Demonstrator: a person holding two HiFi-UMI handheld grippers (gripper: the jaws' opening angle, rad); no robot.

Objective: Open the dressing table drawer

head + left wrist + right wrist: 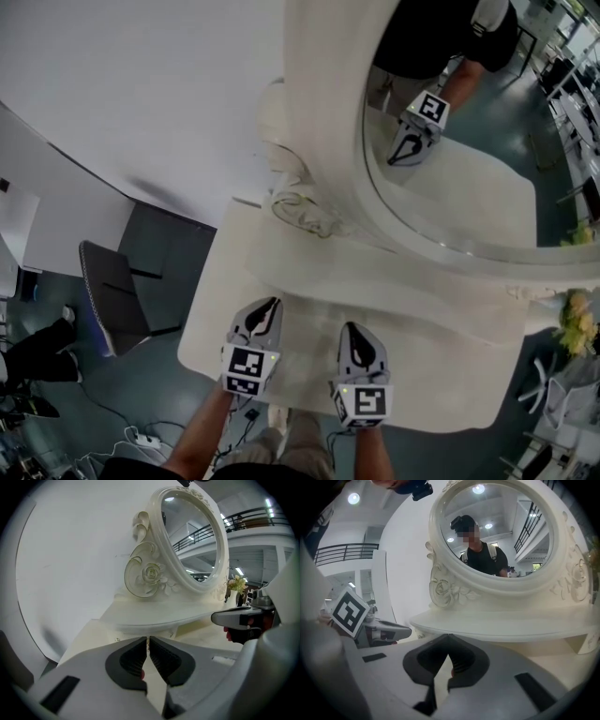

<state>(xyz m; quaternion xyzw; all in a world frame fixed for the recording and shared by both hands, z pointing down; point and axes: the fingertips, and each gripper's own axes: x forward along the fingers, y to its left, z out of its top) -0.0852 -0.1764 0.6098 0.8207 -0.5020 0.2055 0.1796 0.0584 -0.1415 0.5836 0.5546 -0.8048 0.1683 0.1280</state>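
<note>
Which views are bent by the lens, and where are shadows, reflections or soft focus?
Head view: even light, milder bending, a soft shadow on the wall; the mirror reflects the room. Left gripper view: strong fisheye, black corners, a curved railing. Right gripper view: the same fisheye; the close foreground looks soft.

A large open hall, lab-like: railed upper gallery point(243, 518), round ceiling lights point(353, 498), loose cables point(105, 414) on the grey floor point(164, 375), an office chair point(108, 291), a plain white panel point(122, 84) behind the dressing table point(223, 319).
</note>
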